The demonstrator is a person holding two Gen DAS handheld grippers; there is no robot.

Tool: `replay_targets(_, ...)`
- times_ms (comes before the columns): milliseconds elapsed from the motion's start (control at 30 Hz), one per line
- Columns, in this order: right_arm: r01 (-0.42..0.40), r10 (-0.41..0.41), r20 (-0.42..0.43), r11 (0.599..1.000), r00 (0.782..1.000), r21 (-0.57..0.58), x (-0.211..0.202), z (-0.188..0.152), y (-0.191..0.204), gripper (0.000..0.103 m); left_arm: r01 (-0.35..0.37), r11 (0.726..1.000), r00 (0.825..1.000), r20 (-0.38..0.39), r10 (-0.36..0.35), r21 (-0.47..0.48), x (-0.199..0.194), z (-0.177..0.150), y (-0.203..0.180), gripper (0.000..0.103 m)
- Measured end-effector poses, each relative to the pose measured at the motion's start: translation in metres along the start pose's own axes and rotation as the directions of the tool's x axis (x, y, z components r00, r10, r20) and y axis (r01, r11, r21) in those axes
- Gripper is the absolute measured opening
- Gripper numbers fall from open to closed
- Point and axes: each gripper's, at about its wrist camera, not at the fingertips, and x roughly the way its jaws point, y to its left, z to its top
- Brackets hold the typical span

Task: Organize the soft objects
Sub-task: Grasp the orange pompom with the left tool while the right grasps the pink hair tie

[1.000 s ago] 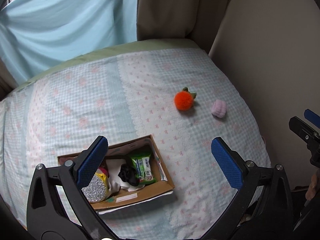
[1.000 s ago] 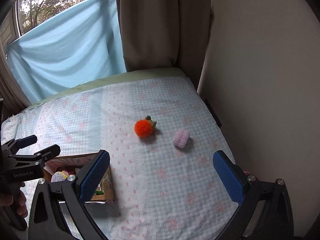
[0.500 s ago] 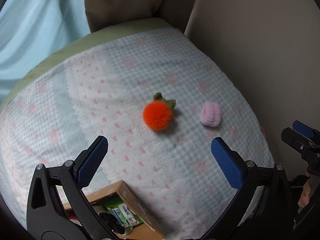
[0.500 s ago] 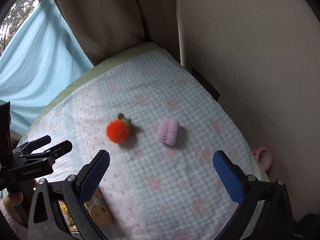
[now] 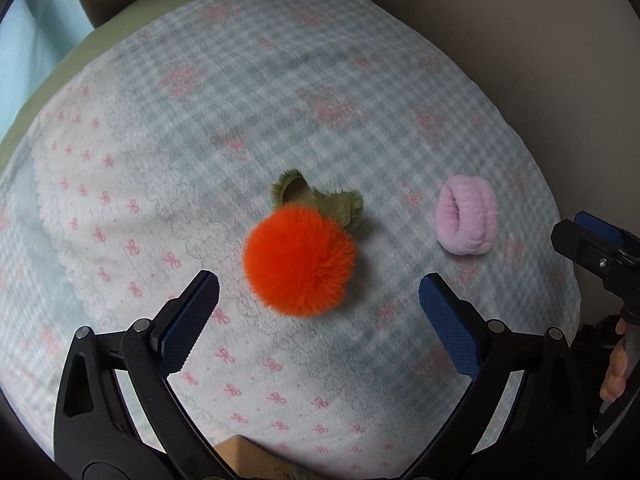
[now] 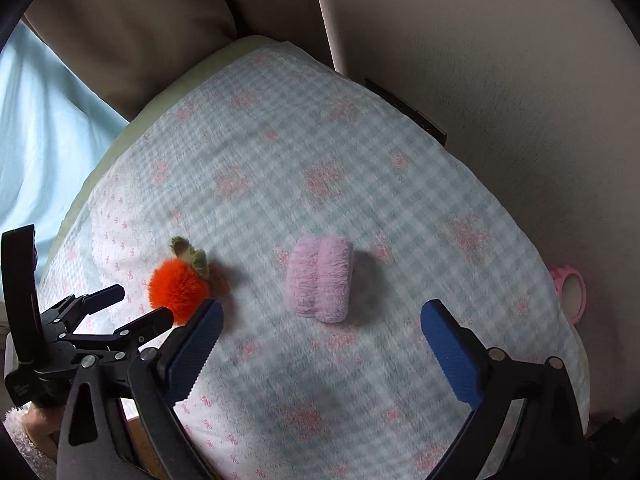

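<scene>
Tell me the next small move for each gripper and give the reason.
Probably ease both forward and down, then close. The left gripper is open, with the orange pompom centred just ahead of it; the right gripper is open, with the pink scrunchie lined up ahead. Neither touches its target yet, and both lie loose on the checked blanket.

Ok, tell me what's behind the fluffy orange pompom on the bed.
Behind the fluffy orange pompom, a frayed green fabric leaf pokes out, touching it. Where they join is hidden by the fur.
</scene>
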Motion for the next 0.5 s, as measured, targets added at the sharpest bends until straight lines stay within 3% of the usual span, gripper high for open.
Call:
replay_targets(167,0.013,-0.014,-0.074,1.0,0.997,-0.021,0.046,0.012,0.003,0.089,-0.007,1.0,0.998,-0.056,0.008,0.025,0.042,0.013,0.001,0.083)
replay_targets(333,-0.001,-0.003,-0.117,0.999,0.993,-0.032,0.082,0.014,0.007,0.073,-0.019,1.0,0.995,-0.099,0.018,-0.013,0.072,0.016,0.006,0.078)
replay_targets(400,-0.001,-0.004,-0.128,0.999,0.992,-0.035,0.091,0.014,0.008,0.068,-0.022,1.0,0.996,-0.091,0.021,-0.009,0.077,0.019,0.004,0.071)
replay_targets(433,0.001,-0.005,-0.13,0.999,0.992,-0.034,0.095,0.014,0.009,0.066,-0.023,1.0,0.996,-0.088,0.023,-0.005,0.079,0.02,0.004,0.061)
replay_targets(467,0.003,-0.008,-0.133,0.999,0.991,-0.034,0.098,0.014,0.01,0.06,-0.026,1.0,0.996,-0.091,0.026,-0.002,0.082,0.021,0.003,0.049)
replay_targets(500,0.002,-0.006,-0.138,1.0,0.99,-0.03,0.101,0.014,0.01,0.051,-0.039,0.999,0.994,-0.101,0.039,0.0,0.087,0.022,0.002,0.045)
